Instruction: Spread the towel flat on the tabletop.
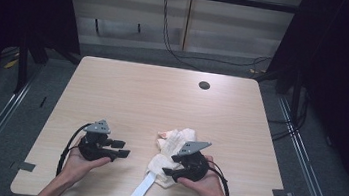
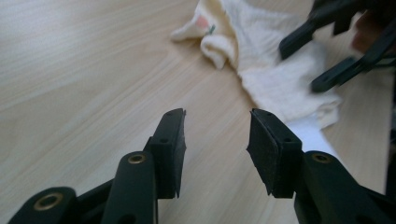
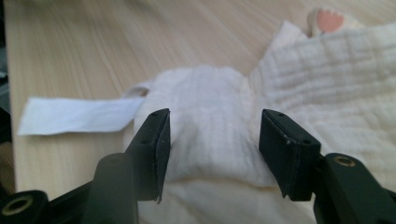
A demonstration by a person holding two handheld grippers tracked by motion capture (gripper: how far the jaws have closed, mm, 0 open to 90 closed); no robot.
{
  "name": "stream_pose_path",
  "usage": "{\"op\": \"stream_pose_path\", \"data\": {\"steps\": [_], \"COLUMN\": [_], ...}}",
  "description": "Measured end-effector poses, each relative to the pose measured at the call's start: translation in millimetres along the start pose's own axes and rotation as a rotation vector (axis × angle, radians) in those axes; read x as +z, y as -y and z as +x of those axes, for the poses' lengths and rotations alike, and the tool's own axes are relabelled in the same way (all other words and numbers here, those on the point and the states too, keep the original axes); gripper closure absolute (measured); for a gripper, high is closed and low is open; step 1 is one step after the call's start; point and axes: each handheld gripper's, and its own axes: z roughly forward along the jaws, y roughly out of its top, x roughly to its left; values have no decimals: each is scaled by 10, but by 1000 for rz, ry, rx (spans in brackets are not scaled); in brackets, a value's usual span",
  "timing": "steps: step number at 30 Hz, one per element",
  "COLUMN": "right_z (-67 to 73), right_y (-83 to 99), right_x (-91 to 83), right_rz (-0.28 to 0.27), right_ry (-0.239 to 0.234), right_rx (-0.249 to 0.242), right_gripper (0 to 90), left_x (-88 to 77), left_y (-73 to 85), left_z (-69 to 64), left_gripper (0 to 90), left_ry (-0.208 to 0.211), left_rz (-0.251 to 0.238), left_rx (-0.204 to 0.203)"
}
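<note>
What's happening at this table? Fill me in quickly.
A person sits at a wooden table with a gripper in each hand. A crumpled cream cloth with a white strap lies near the front edge. The right gripper is open, its fingers either side of a bunched part of the cloth, not closed on it. The left gripper is open over bare wood beside the cloth, holding nothing.

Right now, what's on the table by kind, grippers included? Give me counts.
Cream cloth with white strap: 1
Handheld grippers: 2, left gripper and right gripper, both with fingers apart
Dark round hole in the table: 1
Total: 4
</note>
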Motion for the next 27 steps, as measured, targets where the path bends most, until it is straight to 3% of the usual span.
{"op": "stream_pose_path", "data": {"steps": [7,10,14,17,21,27], "right_z": [157,210,239,260,288,395], "right_y": [-223,-322,-302,-254,-189,-175], "right_x": [77,199,339,366,421,469], "right_rz": [-34,2,43,40,62,52], "right_ry": [-22,-39,-42,-46,-37,31], "right_rx": [-33,-43,-38,-38,-72,-126], "right_gripper": [676,715,666,635,613,645], "left_x": [-49,-57,-82,-90,-74,-61], "left_y": [45,67,81,86,87,87], "left_z": [41,50,60,70,62,71], "left_gripper": [507,488,470,466,461,461], "left_ry": [-12,-11,-21,-25,-29,-16], "left_rz": [-18,-13,-17,-19,-15,-12], "left_rx": [-32,-33,-40,-40,-44,-54]}}
